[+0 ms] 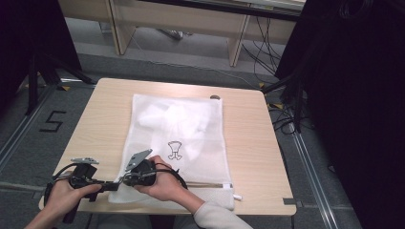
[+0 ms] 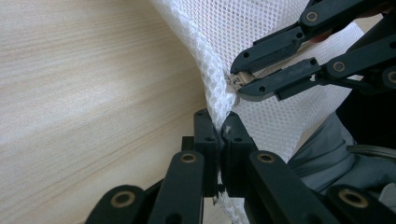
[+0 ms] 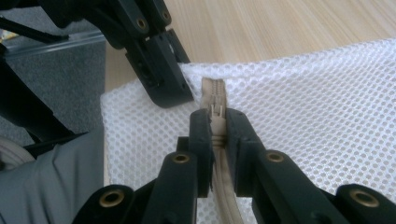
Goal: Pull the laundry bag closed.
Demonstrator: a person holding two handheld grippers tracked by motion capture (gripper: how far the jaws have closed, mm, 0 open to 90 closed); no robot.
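Observation:
A white mesh laundry bag (image 1: 191, 138) with white cloth inside lies flat on the wooden table (image 1: 90, 124). A beige zipper (image 3: 223, 186) runs along its near edge. My left gripper (image 1: 114, 185) is shut on the bag's near left corner, and the mesh (image 2: 210, 60) is pinched between its jaws (image 2: 219, 135). Just to its right, my right gripper (image 1: 124, 181) is shut on the zipper pull (image 3: 216, 122) at the zipper's left end. In the left gripper view the right gripper (image 2: 240, 81) clamps that pull. The left gripper (image 3: 163, 79) shows on the corner in the right gripper view.
A small dark object (image 1: 215, 97) sits at the table's far edge. Black stands and drapes flank the table on both sides, cables (image 1: 286, 119) trail on the floor at right, and wooden furniture (image 1: 191, 24) stands beyond. Bare tabletop lies left and right of the bag.

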